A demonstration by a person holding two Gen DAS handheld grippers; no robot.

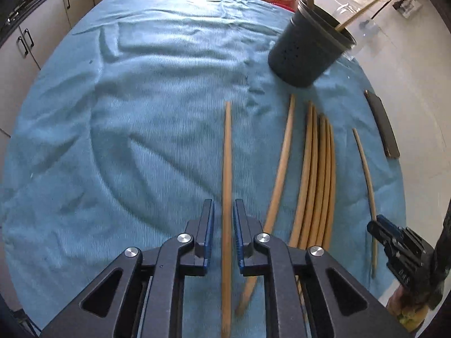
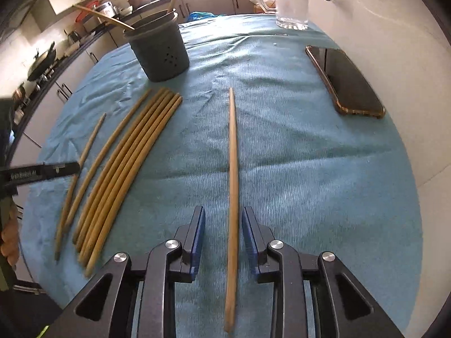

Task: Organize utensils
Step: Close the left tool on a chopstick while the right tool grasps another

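Ribbed teal cloth point(image 2: 282, 155) covers the tabletop, wrinkled toward the far side. The left hand-held gripper point(image 1: 224, 211) straddles a slim, round wooden chopstick point(image 1: 227, 169), its blue-padded jaws apart on either side. The right hand-held gripper point(image 2: 223, 219) likewise stands apart around another chopstick point(image 2: 232, 169). A tight bundle of chopsticks point(image 2: 126, 163) lies between them. A dark perforated cylindrical holder point(image 2: 160, 53) holds two sticks. A glossy black phone point(image 2: 346, 81) lies flat nearby.
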